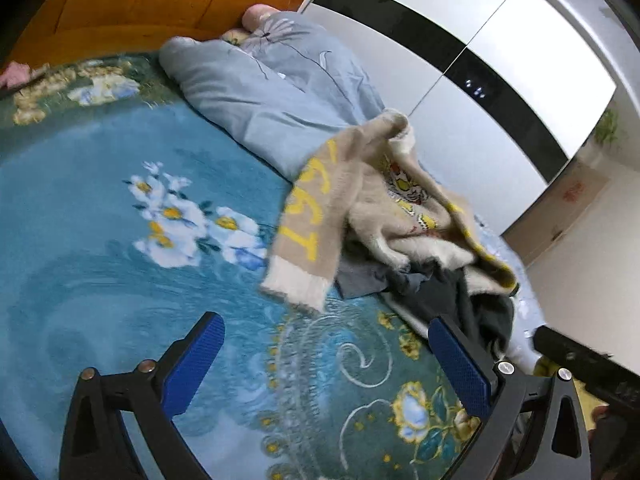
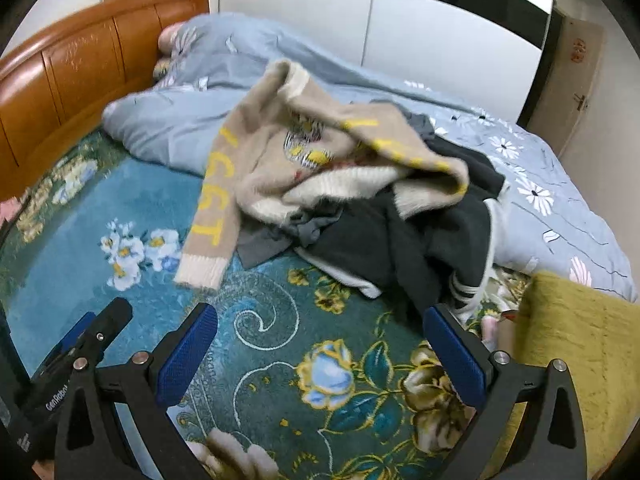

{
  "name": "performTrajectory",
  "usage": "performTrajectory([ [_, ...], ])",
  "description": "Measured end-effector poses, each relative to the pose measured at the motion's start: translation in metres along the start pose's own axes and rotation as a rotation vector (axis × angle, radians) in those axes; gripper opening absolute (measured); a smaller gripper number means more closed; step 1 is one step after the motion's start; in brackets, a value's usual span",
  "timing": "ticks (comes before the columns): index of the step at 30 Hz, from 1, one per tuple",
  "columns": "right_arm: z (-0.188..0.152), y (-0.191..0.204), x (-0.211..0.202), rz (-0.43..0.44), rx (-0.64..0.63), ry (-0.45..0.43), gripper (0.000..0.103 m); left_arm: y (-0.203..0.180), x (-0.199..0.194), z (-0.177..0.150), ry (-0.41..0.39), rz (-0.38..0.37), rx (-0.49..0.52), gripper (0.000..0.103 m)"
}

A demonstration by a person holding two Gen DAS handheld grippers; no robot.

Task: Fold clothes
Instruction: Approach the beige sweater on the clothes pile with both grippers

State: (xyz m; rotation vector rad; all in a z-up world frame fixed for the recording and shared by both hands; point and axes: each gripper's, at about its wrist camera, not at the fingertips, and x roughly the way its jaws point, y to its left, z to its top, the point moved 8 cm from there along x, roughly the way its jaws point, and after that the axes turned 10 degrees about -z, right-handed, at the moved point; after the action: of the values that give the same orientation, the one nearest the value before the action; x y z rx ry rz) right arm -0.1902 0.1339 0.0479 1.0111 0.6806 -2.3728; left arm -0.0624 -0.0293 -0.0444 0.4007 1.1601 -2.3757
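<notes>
The left gripper [image 1: 326, 334] is hanging over the bed with its jaws spread wide and nothing between them. Its fingers [image 1: 198, 354] are wearing flat blue pads with a fine dimpled grip, bolted to black angular arms. The right gripper [image 2: 320, 326] is doing the same, wide apart and empty, and its fingers [image 2: 454, 344] are showing the same blue rubbery faces.

Beneath both, a plush blanket [image 1: 100, 240] is lying flat, teal and deep-piled, patterned with white flowers and gold scrolls.

Past the fingertips, in the middle of each view, the pile of clothes [image 2: 352, 200] is sitting heaped on that blanket, touching neither gripper. On top a sweater [image 2: 280, 160] is sprawling, fuzzy and tan with cream ribbed cuffs and yellow lettering down one sleeve, which is trailing toward the lower left of the pile. The picture on its chest is crumpled and blurred, so I cannot make it out. Under it dark garments [image 2: 400, 240] are bunching together, one with white stripes; how many there are I cannot tell.

Behind the pile a quilt [image 2: 200, 120], smooth pale blue with daisies, is lying rumpled. At the upper left a headboard [image 2: 80, 80] of glossy orange wood is curving. A wardrobe [image 2: 400, 20], white with a black band, is filling the top. At the lower right of the right view something mustard-yellow and coarse [image 2: 580, 360] is being cut off by the edge.
</notes>
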Motion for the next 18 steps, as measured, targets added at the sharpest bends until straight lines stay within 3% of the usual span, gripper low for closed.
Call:
performTrajectory([
  [6,0.011,0.013,0.023,-0.016,0.031,-0.007,0.103,-0.001,0.015,-0.004,0.093,0.125,0.127,0.103],
  [9,0.006,0.016,0.046,-0.015,0.037,0.011,0.103,-0.015,0.055,-0.009,0.137,0.188,0.127,0.103],
  [11,0.007,0.025,0.065,-0.025,-0.013,0.044,0.103,-0.010,0.059,-0.008,0.129,0.169,0.076,0.103],
  [18,0.010,0.033,0.069,-0.029,-0.028,0.062,0.103,0.002,0.067,-0.004,0.108,0.170,-0.014,0.103],
])
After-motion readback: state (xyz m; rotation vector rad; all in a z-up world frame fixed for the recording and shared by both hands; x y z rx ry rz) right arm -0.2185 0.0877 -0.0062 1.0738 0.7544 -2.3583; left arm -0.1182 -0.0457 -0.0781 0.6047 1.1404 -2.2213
